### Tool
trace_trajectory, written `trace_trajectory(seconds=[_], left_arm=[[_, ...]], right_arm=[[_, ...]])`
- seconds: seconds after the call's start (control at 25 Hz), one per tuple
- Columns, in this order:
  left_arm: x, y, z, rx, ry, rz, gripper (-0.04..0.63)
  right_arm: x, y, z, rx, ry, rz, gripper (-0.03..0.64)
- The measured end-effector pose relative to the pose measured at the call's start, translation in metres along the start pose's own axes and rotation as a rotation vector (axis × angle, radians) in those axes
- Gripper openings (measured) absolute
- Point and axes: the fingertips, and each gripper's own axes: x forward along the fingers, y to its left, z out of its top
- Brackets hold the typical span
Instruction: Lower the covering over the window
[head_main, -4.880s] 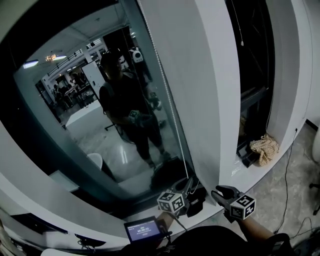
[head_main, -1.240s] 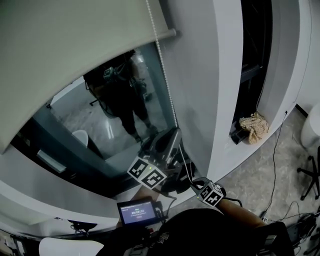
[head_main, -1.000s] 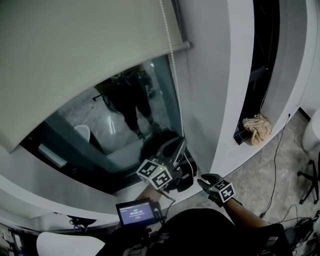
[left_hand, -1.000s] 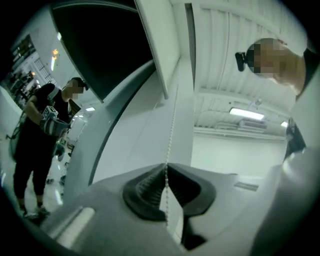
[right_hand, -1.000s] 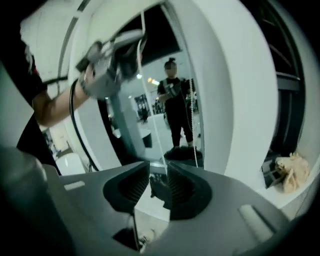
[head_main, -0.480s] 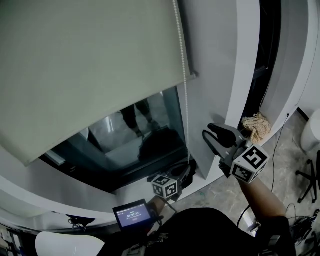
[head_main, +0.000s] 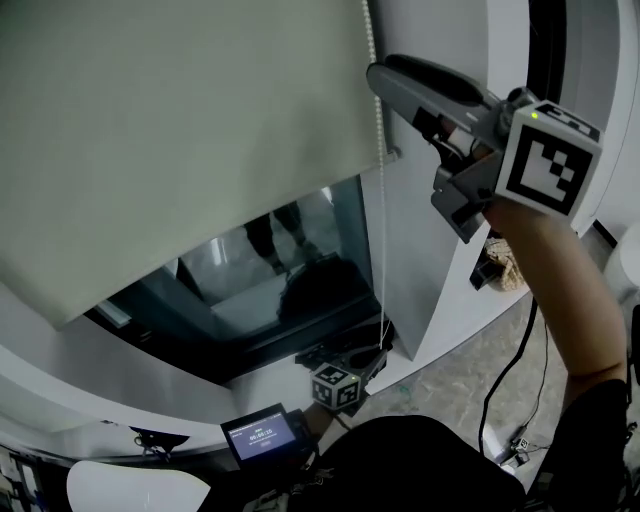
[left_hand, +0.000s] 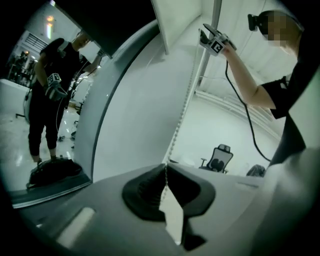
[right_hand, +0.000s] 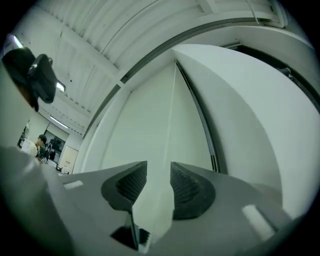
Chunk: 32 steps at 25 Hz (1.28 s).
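Left claw (left_hand: 166, 169) clenched on the bead chain (left_hand: 182, 110), low down by the white window sill (head_main: 150, 385); chain runs straight up from the pads along the right edge of the roller blind (head_main: 180, 130). Right claw (right_hand: 159, 172) held high, jaws apart and just been opening, nothing between the pads; in the head view its tips sit just beside the chain near the blind's right edge. Blind covers the upper part of the window, strip of dark glass (head_main: 250, 285) bare below its bottom edge. White wall column (head_main: 430, 260) right of the window, crumpled cloth (head_main: 508, 277) on the next ledge, small screen (head_main: 258, 437) at bottom, speckled floor (head_main: 460, 370)
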Motion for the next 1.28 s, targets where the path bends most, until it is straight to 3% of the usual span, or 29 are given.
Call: trace_trajectory(seconds=[0.32, 0.44, 0.56, 0.6, 0.64, 0.72, 0.88, 1.08, 1.28], left_arm=[[-0.011, -0.006, -0.024, -0.002, 0.008, -0.021, 0.009], [-0.009, -0.005, -0.047, -0.02, 0.098, -0.018, 0.009], [-0.016, 0.014, -0.107, -0.054, 0.247, 0.037, 0.009], [-0.02, 0.021, -0.126, -0.07, 0.272, 0.058, 0.011], [-0.025, 0.025, -0.138, -0.095, 0.28, 0.071, 0.011], [-0.03, 0.024, -0.145, -0.142, 0.279, 0.072, 0.011], [-0.023, 0.025, -0.14, -0.063, 0.301, 0.067, 0.012], [-0.041, 0.041, -0.126, -0.062, 0.218, 0.152, 0.021], [-0.085, 0.074, -0.07, -0.05, 0.002, 0.346, 0.038]], right_arm=[[0.018, -0.008, 0.047, -0.022, -0.023, -0.043, 0.137], [0.024, -0.006, 0.064, -0.081, 0.002, -0.028, 0.136], [0.023, -0.004, 0.061, -0.098, 0.035, -0.012, 0.12], [0.022, -0.003, 0.057, -0.098, 0.047, -0.006, 0.084], [0.021, -0.002, 0.052, -0.097, 0.058, 0.0, 0.019], [0.019, 0.0, 0.043, -0.092, 0.08, 0.014, 0.025], [0.016, 0.006, 0.029, -0.081, 0.123, 0.047, 0.012], [0.016, 0.013, 0.018, -0.073, 0.172, 0.093, 0.011], [0.004, 0.011, -0.009, -0.122, 0.242, 0.078, 0.011]])
